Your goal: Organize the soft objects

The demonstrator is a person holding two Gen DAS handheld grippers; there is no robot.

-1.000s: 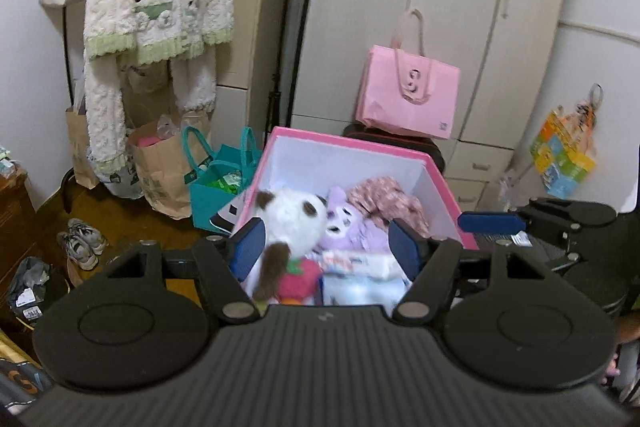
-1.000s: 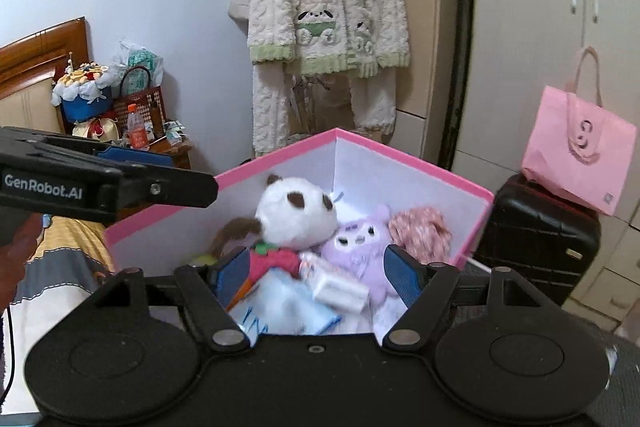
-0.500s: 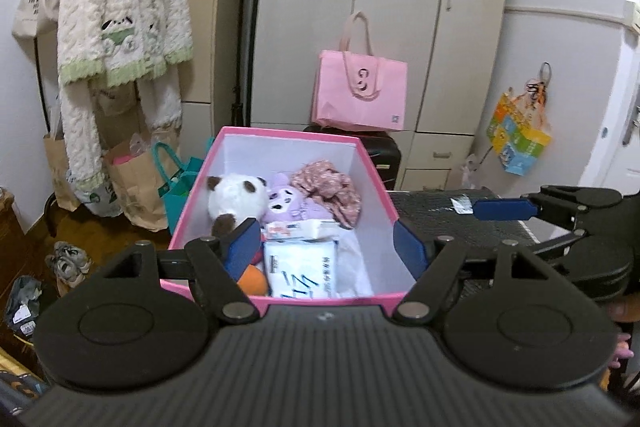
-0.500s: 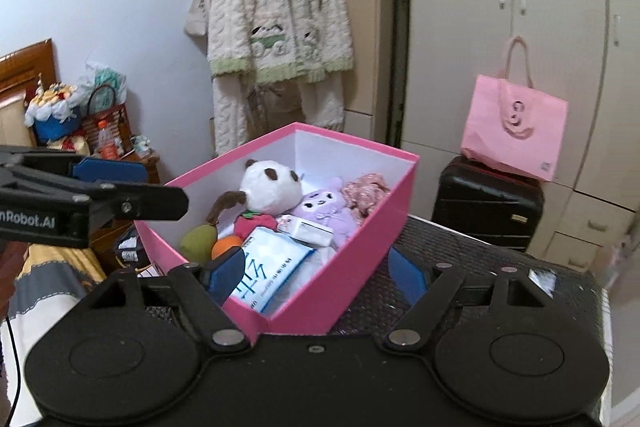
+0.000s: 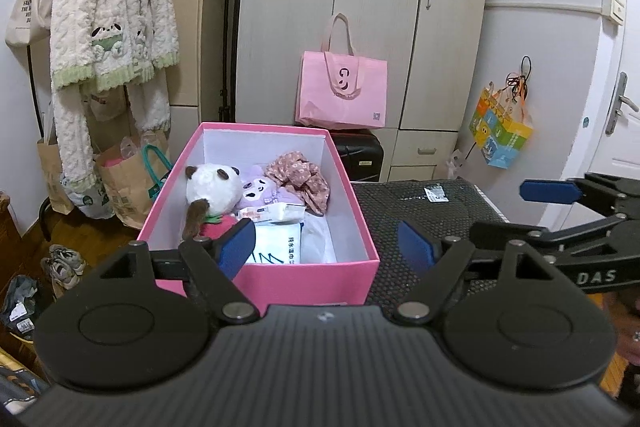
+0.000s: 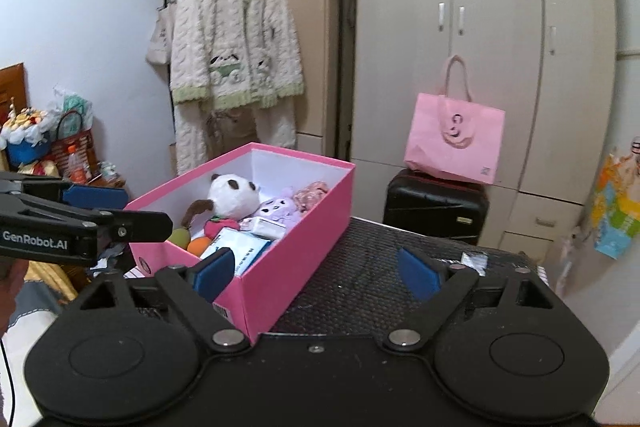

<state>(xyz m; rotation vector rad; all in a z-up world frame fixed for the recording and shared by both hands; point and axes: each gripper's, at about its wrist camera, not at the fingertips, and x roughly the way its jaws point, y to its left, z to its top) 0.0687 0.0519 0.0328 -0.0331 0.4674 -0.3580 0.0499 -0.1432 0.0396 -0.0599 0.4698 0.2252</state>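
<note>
A pink box (image 5: 320,281) (image 6: 280,279) stands on a black mesh-topped surface (image 5: 424,211) (image 6: 360,283). In it lie a white panda plush (image 5: 212,185) (image 6: 234,193), a purple plush (image 5: 262,187) (image 6: 280,209), a floral pink cloth (image 5: 300,175) (image 6: 310,191) and wet-wipe packs (image 5: 278,243) (image 6: 240,247). My left gripper (image 5: 326,247) hangs before the box's near wall, jaws opening, nothing between them. My right gripper (image 6: 316,269) sits off the box's near right corner, jaws opening, empty. Each gripper shows at the other view's edge.
A pink tote bag (image 5: 344,95) (image 6: 454,143) rests on a black suitcase (image 6: 436,207) before a grey wardrobe (image 5: 360,7). A fluffy cream robe (image 5: 112,27) (image 6: 236,39) hangs at left. Paper bags (image 5: 132,179) and shoes (image 5: 64,263) sit on the floor. A small white packet (image 5: 436,193) (image 6: 474,261) lies on the mesh.
Both grippers have drawn back from over the box's contents, so the whole box now shows in front of them. Both pairs of jaws stand wider apart than before.
</note>
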